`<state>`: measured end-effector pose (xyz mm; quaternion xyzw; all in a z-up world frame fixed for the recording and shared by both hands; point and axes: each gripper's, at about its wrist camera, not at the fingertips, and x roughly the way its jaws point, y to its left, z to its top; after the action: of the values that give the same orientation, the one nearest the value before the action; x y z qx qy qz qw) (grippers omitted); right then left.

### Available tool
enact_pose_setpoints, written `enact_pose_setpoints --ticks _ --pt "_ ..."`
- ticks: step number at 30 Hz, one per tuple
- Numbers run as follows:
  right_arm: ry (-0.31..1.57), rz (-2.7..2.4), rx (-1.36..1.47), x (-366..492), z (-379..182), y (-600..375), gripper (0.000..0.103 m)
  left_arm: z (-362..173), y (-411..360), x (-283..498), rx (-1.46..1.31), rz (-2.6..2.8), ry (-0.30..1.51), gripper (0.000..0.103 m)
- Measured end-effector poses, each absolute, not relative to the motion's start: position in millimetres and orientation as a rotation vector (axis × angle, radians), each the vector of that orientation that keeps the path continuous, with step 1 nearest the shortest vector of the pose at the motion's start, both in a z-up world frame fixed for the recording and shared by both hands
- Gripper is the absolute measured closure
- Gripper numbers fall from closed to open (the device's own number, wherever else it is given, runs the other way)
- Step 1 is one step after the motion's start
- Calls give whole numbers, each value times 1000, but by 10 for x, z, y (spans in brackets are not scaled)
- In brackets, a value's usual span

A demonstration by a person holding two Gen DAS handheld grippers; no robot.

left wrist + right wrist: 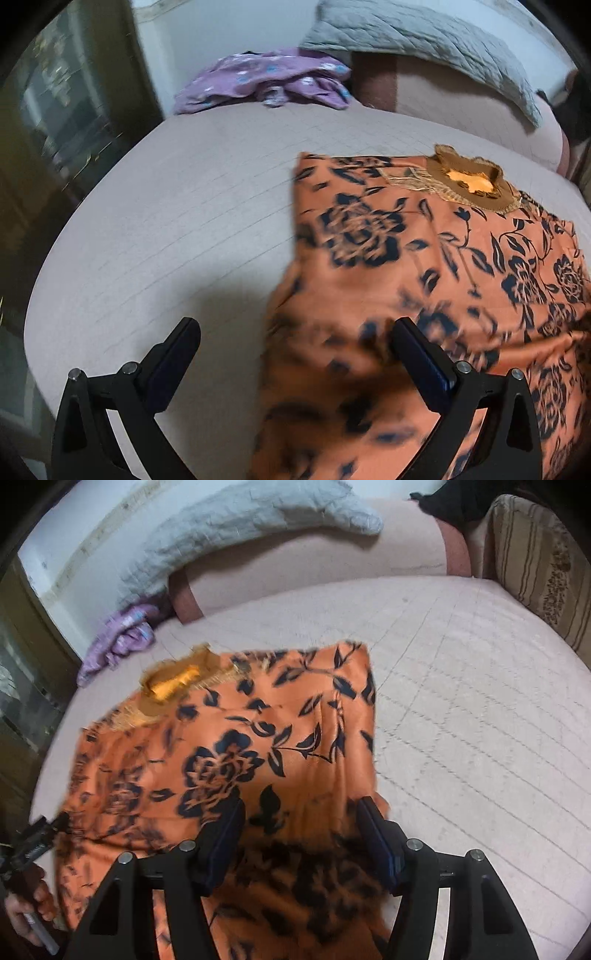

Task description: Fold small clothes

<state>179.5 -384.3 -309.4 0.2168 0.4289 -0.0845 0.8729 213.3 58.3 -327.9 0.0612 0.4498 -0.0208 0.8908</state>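
Note:
An orange garment with a dark floral print (pixel 424 266) lies spread on the bed, its brown collar (pixel 472 184) at the far end. My left gripper (pixel 295 328) is open, hovering at the garment's left edge, its right finger over the cloth. In the right wrist view the same garment (pixel 229 746) fills the middle. My right gripper (pixel 299 812) is open just above the garment's near right part, with cloth showing between its fingers. The left gripper (pixel 55 825) shows at the garment's left edge with a hand below it.
A crumpled purple garment (pixel 266 79) lies at the far side of the pale quilted bed cover (pixel 166 221). A grey quilted blanket (pixel 424 40) drapes over a pink bolster (pixel 314 565). A striped cushion (pixel 535 561) is at the far right.

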Motion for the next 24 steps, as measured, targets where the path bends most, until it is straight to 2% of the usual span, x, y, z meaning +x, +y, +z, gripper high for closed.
enact_pose_setpoints --ticks 5,9,19,22,24 --pt "940 -194 657 1265 -3104 -4112 31 -3342 1064 1653 -18 -68 1016 0" --pt "994 -164 797 819 -3216 -4238 30 -3394 1225 1281 7 -70 1027 0" --pt "1136 -179 752 161 -3403 -4020 26 -3683 1356 689 -93 -187 1200 1" --pt "1215 -180 709 103 -3525 -3909 26 -3777 1360 609 -109 -203 1243 16" --pt "1243 -201 685 35 -3589 -3862 26 -3825 1364 574 -130 -222 1266 36"
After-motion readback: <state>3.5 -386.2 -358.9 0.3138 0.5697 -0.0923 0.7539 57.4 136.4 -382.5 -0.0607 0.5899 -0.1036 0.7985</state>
